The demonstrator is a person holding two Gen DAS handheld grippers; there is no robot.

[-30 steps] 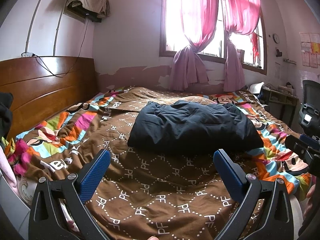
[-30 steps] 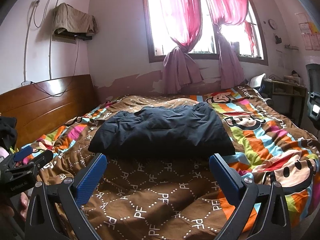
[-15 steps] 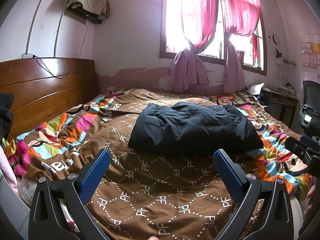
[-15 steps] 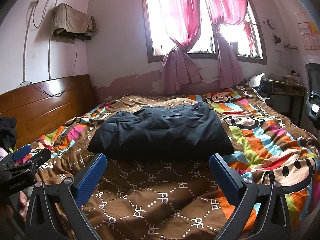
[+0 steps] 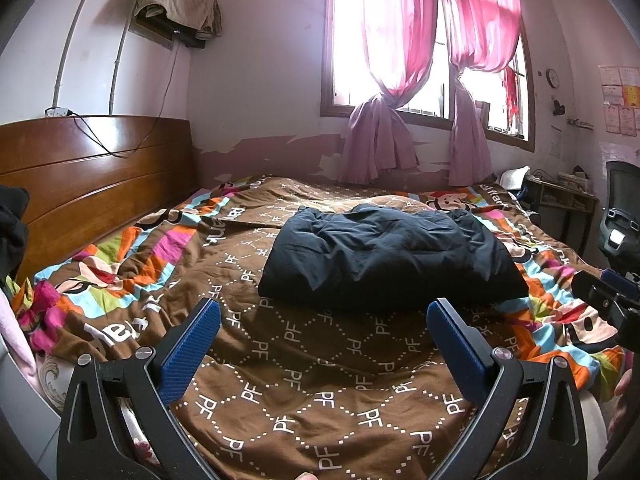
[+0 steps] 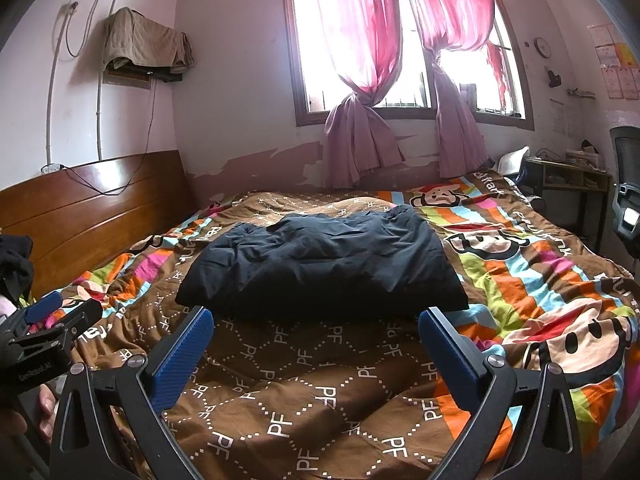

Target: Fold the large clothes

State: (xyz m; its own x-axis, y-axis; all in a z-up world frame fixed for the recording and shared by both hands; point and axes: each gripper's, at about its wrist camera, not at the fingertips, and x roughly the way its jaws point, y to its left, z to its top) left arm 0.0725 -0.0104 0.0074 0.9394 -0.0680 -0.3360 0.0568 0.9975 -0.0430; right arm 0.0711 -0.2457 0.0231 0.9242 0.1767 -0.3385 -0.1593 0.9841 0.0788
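Observation:
A dark navy padded garment (image 5: 388, 256) lies folded into a thick rectangle in the middle of the bed; it also shows in the right wrist view (image 6: 320, 268). My left gripper (image 5: 324, 320) is open and empty, held above the brown bedcover in front of the garment's near edge. My right gripper (image 6: 316, 328) is open and empty too, just short of the same near edge. Each gripper shows at the edge of the other's view: the right gripper at far right in the left wrist view (image 5: 608, 300), the left gripper at far left in the right wrist view (image 6: 44, 336).
The bed has a brown and striped cartoon bedcover (image 5: 304, 380) and a wooden headboard (image 5: 92, 176) on the left. A window with pink curtains (image 5: 400, 60) is behind. A desk (image 6: 568, 184) and an office chair (image 6: 628, 200) stand at the right.
Both grippers have eased slightly back and tilted a little, so the garment sits marginally lower in view. Nothing was grasped or released.

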